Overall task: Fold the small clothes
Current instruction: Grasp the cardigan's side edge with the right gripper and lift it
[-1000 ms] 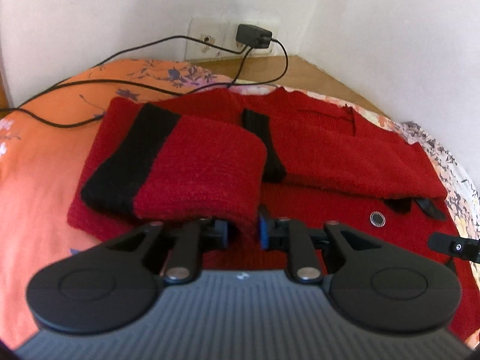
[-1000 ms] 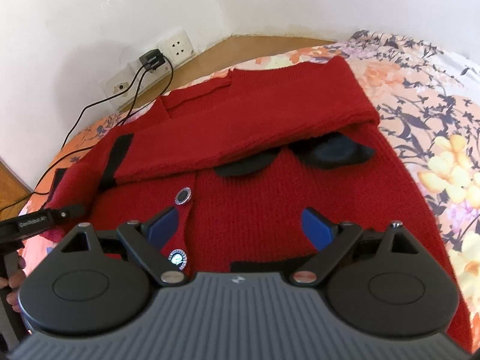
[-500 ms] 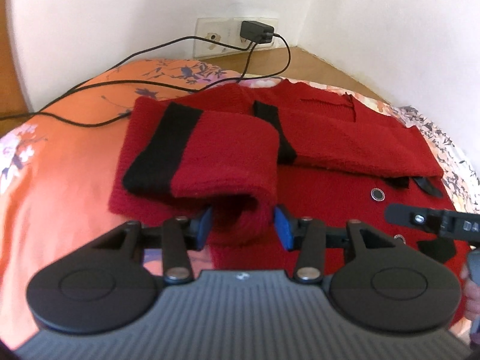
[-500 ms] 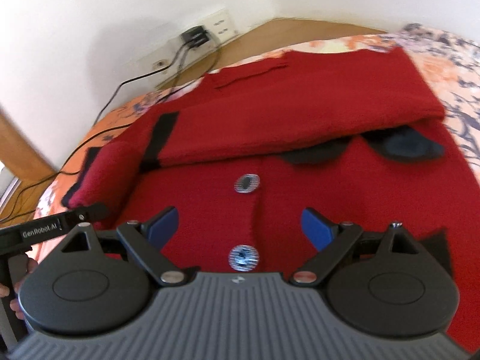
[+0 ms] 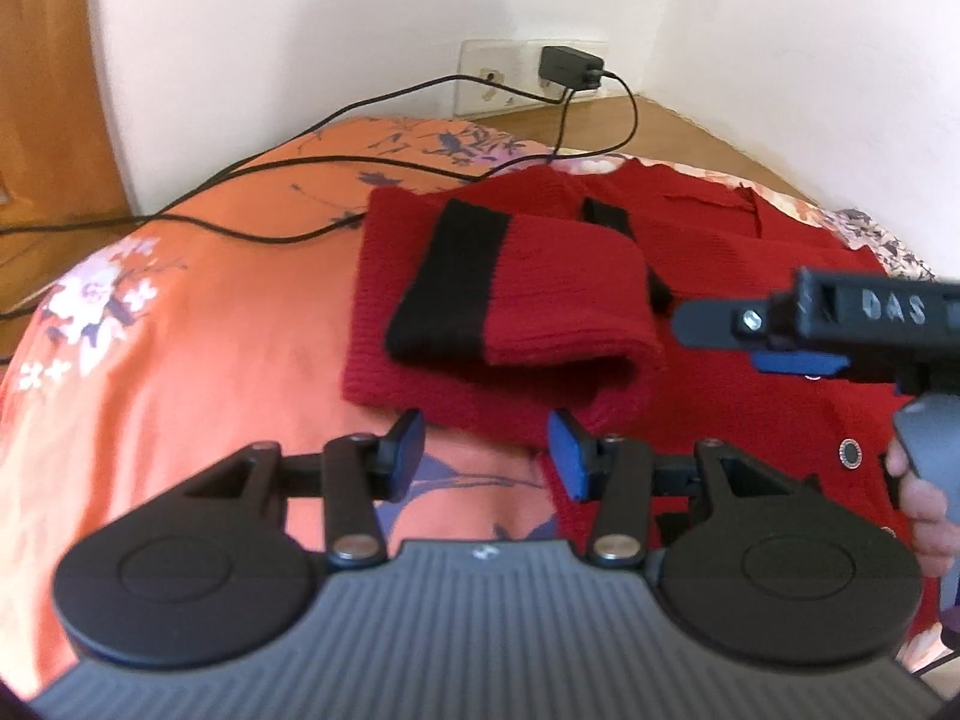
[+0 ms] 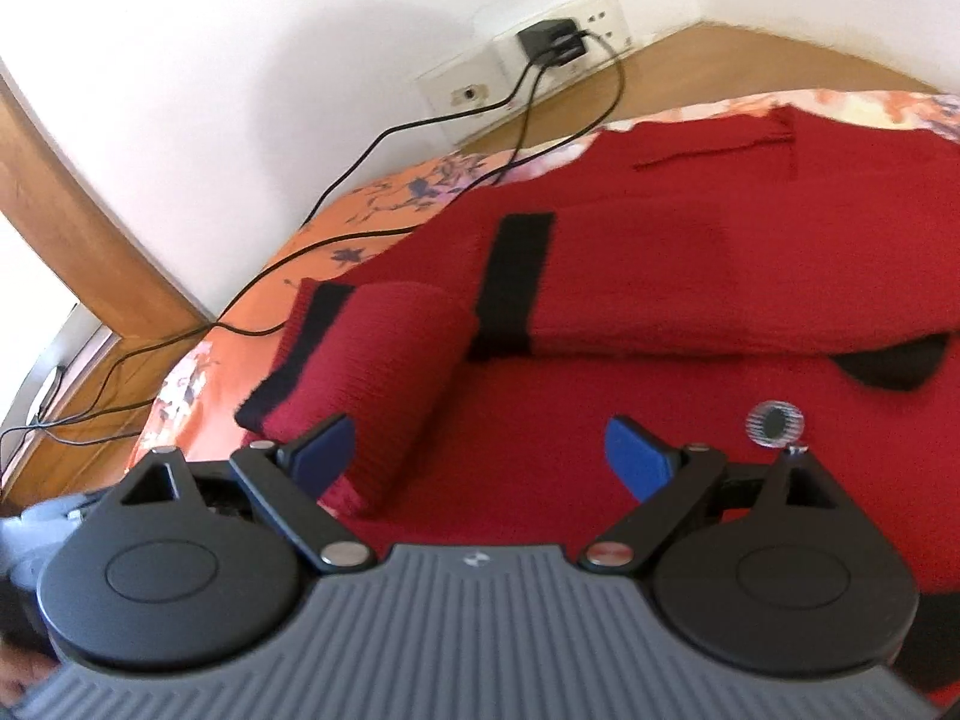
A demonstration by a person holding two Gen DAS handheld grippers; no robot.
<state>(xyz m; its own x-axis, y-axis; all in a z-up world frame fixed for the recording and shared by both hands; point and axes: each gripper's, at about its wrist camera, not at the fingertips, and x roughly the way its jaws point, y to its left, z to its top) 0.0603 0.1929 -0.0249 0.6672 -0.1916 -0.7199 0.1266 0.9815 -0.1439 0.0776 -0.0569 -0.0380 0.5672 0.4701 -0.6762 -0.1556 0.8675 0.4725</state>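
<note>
A red knit cardigan [image 6: 600, 384] with black trim lies flat on the bed. Its near sleeve [image 5: 540, 300], with a black cuff band, is folded over into a thick roll on the body's left side. The other sleeve [image 6: 720, 276] lies across the chest. My left gripper [image 5: 486, 441] is open just short of the rolled sleeve's near edge, over the sheet, with nothing between its pads. My right gripper [image 6: 480, 447] is wide open above the cardigan's front. Its left finger [image 6: 327, 447] is beside the rolled sleeve [image 6: 372, 372], and nothing is held.
The orange floral bedsheet [image 5: 180, 360] spreads left of the cardigan. Black cables [image 5: 270, 162] run over it from a charger [image 5: 570, 66] in the wall socket. A round button [image 6: 774, 423] shows on the cardigan front. A wooden frame [image 6: 90, 210] borders the bed's left, and a hand [image 5: 924, 504] holds the right gripper.
My left gripper opened, released the rolled sleeve and drew back from it onto the sheet. My right gripper swung left across the cardigan front toward the rolled sleeve.
</note>
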